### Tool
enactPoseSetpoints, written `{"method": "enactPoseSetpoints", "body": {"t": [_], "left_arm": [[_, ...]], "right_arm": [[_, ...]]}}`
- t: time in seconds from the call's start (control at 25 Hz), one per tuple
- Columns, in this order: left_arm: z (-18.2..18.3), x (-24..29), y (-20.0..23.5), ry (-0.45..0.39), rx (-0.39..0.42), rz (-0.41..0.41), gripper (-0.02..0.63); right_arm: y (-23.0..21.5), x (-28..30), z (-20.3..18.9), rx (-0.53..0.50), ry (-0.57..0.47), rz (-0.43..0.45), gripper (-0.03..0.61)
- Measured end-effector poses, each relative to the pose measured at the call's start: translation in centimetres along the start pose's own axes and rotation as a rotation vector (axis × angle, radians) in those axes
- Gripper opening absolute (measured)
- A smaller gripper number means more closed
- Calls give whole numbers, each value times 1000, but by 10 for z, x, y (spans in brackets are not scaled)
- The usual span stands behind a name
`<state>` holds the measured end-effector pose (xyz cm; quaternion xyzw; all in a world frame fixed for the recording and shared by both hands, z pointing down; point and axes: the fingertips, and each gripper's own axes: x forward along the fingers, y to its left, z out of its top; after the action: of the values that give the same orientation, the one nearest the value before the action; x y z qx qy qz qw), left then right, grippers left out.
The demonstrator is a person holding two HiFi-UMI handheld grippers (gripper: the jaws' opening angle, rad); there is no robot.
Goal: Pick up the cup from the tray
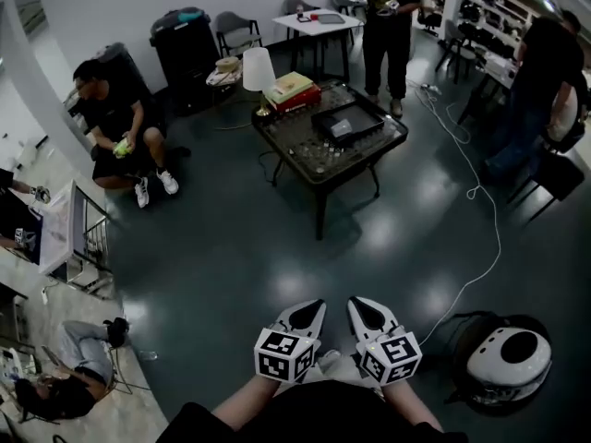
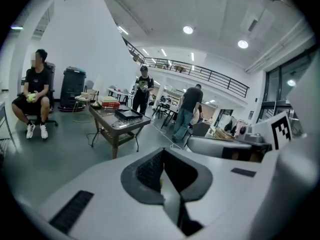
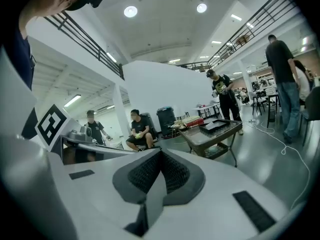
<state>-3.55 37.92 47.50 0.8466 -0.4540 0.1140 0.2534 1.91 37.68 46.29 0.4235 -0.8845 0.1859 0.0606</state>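
Note:
A dark low table (image 1: 322,177) stands far ahead across the floor. On it lies a black tray (image 1: 346,124), with a cluster of small clear cups (image 1: 319,152) beside it; I cannot make out a cup on the tray itself. My left gripper (image 1: 316,305) and right gripper (image 1: 356,302) sit side by side close to my body, well short of the table. Both are shut with nothing between the jaws. In the left gripper view the left gripper (image 2: 164,176) points toward the table (image 2: 118,127) and tray (image 2: 128,114). The right gripper (image 3: 159,171) has the table (image 3: 212,133) ahead to its right.
A white lamp (image 1: 258,69) and stacked books (image 1: 292,90) occupy the table's far corner. A person sits at the left (image 1: 117,127), another stands behind the table (image 1: 388,26), a third at the right (image 1: 545,81). A white cable (image 1: 482,197) crosses the floor. A white rounded object (image 1: 510,358) lies by my right.

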Motion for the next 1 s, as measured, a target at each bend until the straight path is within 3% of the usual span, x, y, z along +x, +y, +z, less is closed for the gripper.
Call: {"method": "enactPoseSetpoints", "body": {"t": [0.48,1.0], "left_arm": [[-14,-16,-26,-12,12,-27,11],[-16,-2,-28,-30,3,7,11]], "right_arm": [[24,-23,-18,-17,16,26,12],[4,-33,-12,-64,3,19,12]]}}
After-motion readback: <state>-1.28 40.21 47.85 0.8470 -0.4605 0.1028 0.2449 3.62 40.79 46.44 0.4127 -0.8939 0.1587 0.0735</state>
